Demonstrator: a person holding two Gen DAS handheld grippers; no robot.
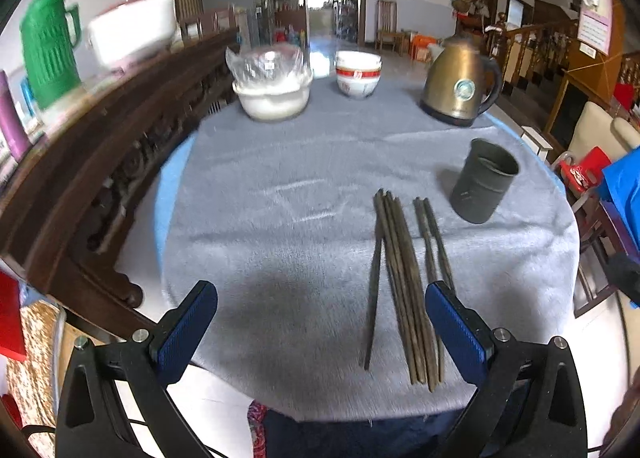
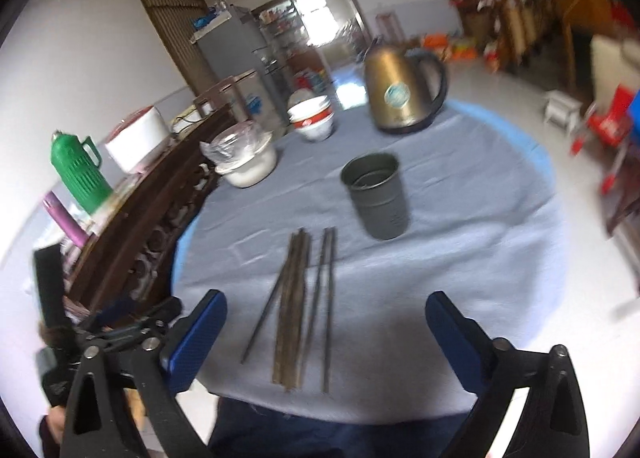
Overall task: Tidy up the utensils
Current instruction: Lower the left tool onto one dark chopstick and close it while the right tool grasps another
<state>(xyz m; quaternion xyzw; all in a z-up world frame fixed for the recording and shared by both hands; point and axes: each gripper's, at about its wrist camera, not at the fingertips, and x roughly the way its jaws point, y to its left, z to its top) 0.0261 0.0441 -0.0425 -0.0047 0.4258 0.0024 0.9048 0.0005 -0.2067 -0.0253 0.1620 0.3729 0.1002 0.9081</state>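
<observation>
My left hand-held gripper [image 1: 320, 314] is released, jaws spread wide, nothing between the pads, hovering over the near edge of the desk [image 1: 280, 217]. Right hand-held gripper [image 2: 326, 322] likewise released and empty, jaws wide, angled down at the same near edge. Neither touches anything that I can see.

Landmark: the metal cup [image 2: 376, 197], upright, mouth open, looks empty as far as I can tell. The chopsticks [image 2: 294, 306] lie flat on the grey cloth on the near side of the cup, apart from it, running roughly toward me. Main bundle tight together, one stick splayed off on the side away from the cup, and a loose pair [image 2: 326, 298] on the side nearer the cup. In the left view the same bundle [image 1: 404, 290] sits just inside my left gripper's right finger, the pair partly hidden behind that finger.

Beyond the cup: gold kettle [image 2: 400, 93], stacked bowls [image 2: 312, 119], covered white bowl [image 2: 246, 161]. None in the way.

Step, my read: approach before the first pick; no chopstick in the cup yet, so the task has barely begun.

Next move calls for: lower one gripper over the sticks, jaws across their length, close on a thin flat bundle lying on soft cloth. Risk of pinching cloth or leaving sticks behind. Then tip upright and drop into the cup; the other gripper could steady the cup so it doesn't topple.
</observation>
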